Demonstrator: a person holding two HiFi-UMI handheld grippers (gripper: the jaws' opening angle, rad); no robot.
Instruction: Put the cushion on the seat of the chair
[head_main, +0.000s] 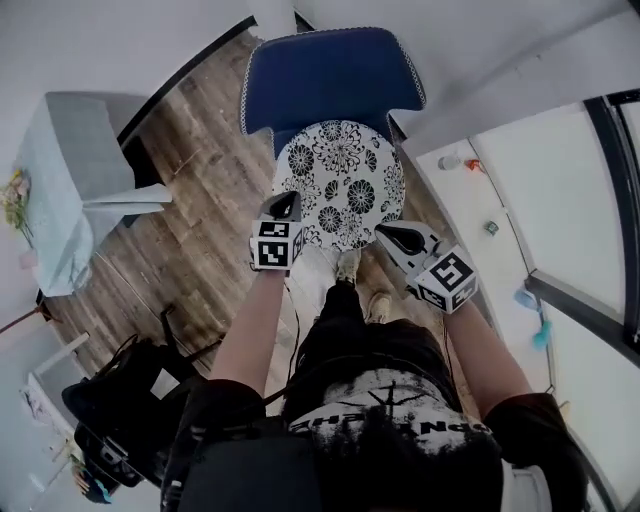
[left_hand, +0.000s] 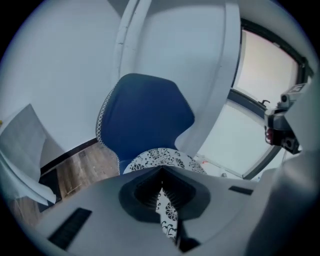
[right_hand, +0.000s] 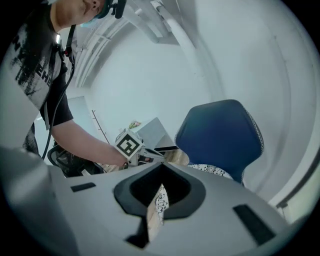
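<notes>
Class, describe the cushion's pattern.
The cushion is white with black flowers, clearest in the head view.

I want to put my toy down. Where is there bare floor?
The wooden floor between the blue chair and the pale grey furniture is bare. Lower left, black gear crowds it. The cushion hangs over the chair.
</notes>
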